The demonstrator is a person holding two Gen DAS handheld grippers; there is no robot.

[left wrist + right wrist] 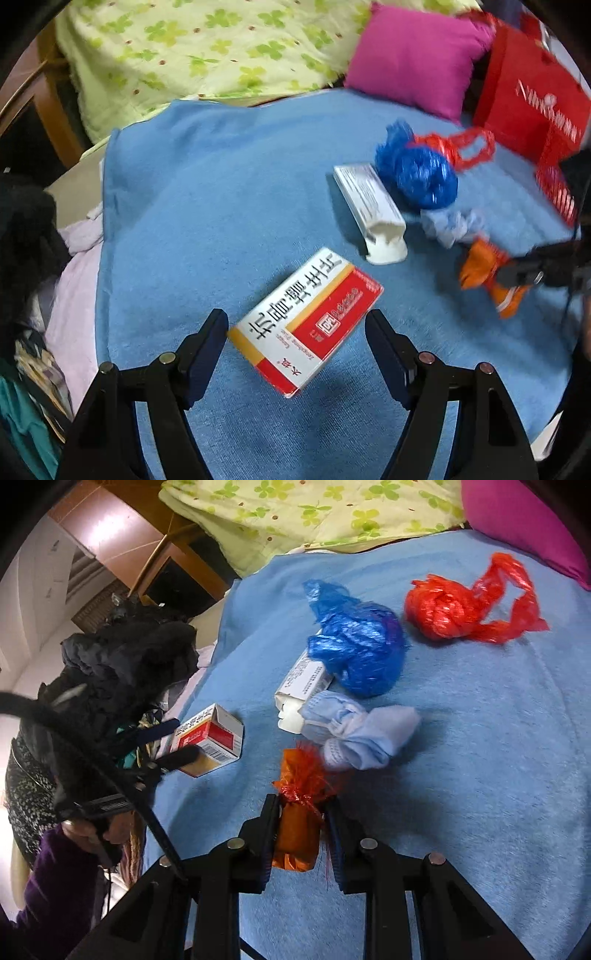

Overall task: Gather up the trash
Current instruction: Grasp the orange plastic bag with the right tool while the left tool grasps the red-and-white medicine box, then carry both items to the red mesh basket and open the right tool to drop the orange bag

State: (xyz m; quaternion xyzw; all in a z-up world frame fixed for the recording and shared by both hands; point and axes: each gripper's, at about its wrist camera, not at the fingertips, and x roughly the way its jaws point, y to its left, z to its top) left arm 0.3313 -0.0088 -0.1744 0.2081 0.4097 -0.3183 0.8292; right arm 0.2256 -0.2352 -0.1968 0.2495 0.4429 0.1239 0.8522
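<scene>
Even indoor light, soft shadows, fisheye-bent edges, slight motion blur

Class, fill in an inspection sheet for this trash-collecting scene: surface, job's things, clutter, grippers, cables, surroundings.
Surface: blue blanket.
Job's things: red-and-white box, white box, blue bag, red bag, crumpled mask, orange wrapper.
Clutter: dark clothes pile.
Grippers: left gripper open around the red-and-white box; right gripper shut on the orange wrapper.
Cables: black cable.
Surroundings: floral quilt, pink pillow, red paper bag.

Both grippers [297, 334] [301, 821] are chunky black plastic with silver screws; purple sleeve [48, 878], black cable [92, 753].
</scene>
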